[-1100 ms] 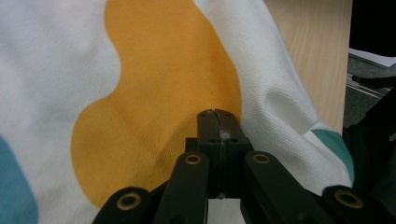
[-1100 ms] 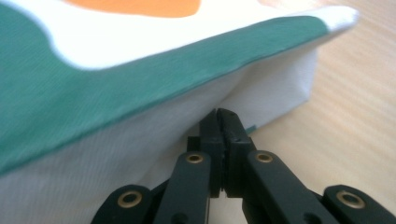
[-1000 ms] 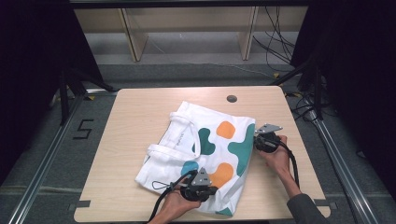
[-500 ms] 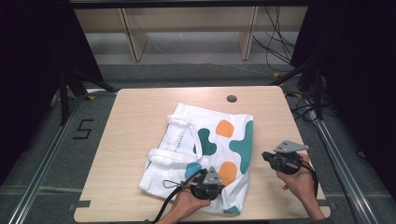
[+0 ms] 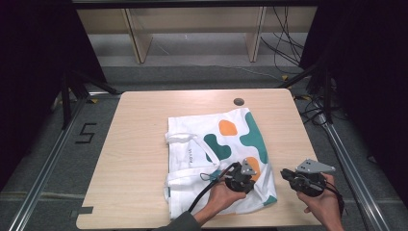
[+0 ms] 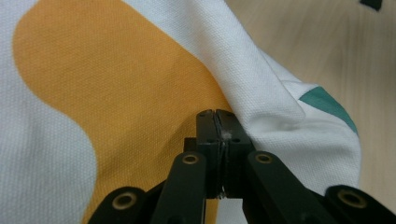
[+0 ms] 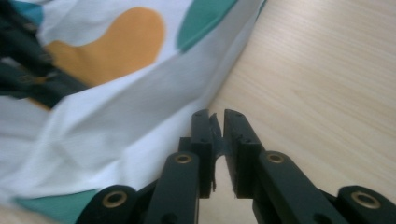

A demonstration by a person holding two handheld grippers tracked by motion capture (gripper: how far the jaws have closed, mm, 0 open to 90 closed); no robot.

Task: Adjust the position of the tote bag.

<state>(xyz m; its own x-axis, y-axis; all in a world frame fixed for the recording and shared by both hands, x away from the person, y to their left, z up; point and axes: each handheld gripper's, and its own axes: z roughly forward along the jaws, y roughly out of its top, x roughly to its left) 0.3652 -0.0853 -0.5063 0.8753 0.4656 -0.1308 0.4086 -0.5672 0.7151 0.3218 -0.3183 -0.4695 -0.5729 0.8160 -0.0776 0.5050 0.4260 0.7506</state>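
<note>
A white cloth bag (image 5: 183,159) with orange and teal blobs lies rumpled on the wooden table (image 5: 144,125), right of centre and toward the near edge. My left gripper (image 5: 250,172) rests on its near right part by an orange blob. In the left gripper view the jaws (image 6: 217,114) are pressed together on the cloth (image 6: 116,84), with a raised white fold beside them. My right gripper (image 5: 285,174) hovers over bare wood just right of the bag. Its jaws (image 7: 215,114) stand a narrow slit apart, empty, with the bag's edge (image 7: 116,107) to their left.
A small dark round hole (image 5: 238,101) sits in the tabletop near the far edge. The table's right edge (image 5: 308,159) runs close to my right hand. Bare wood (image 5: 130,183) spreads left of the bag. Wooden legs and cables lie beyond the table.
My right gripper left the bag's right edge and drew back toward the near right. My left gripper moved right, and the bag shifted right and bunched up with it.
</note>
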